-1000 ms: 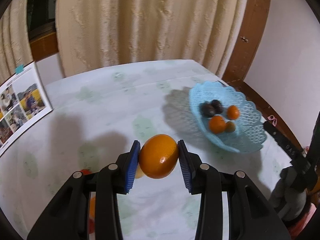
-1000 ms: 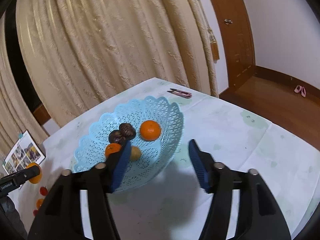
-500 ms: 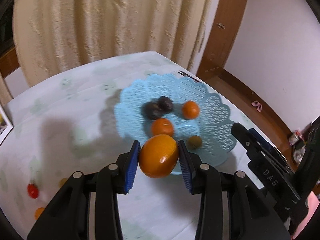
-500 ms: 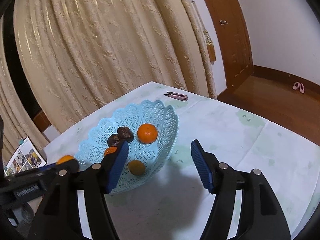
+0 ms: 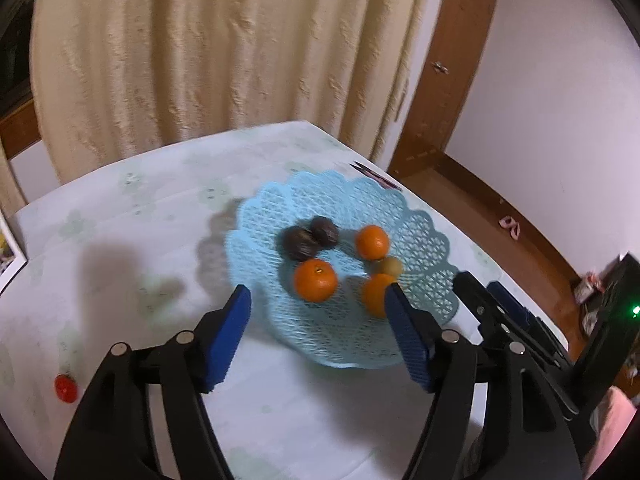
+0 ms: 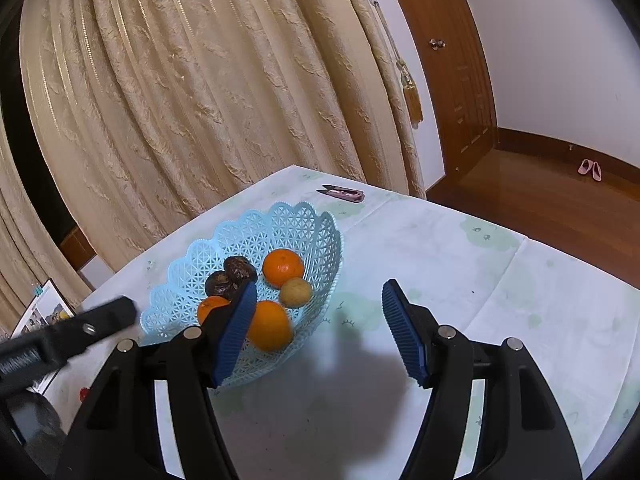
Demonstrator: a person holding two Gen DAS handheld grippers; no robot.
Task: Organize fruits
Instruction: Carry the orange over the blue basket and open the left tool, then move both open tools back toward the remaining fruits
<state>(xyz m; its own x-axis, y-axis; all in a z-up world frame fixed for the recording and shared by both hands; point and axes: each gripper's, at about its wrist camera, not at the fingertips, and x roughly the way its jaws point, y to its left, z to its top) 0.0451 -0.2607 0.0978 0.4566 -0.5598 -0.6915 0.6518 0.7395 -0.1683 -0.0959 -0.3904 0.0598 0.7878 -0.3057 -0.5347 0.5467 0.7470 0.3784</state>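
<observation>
Orange (image 5: 376,294) now in basket (image 5: 424,240), left hand-held gripper (image 5: 318,334) just released, empty; right (image 6: 316,330) likewise agape.

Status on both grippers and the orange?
Left gripper jaws just opened, empty. Right gripper open, empty. Orange now in blue basket. Nothing in the way.

The left gripper (image 5: 318,316) no longer clamps the large orange (image 6: 269,325); its jaws have just been opening and nothing sits between the blue pads. That orange now lies inside the blue basket (image 5: 420,236), near its front rim, beside the small yellowish fruit (image 6: 295,292). The basket's count of orange fruits rises from two to three. In the left wrist view the basket now sits more central than a second ago.
</observation>
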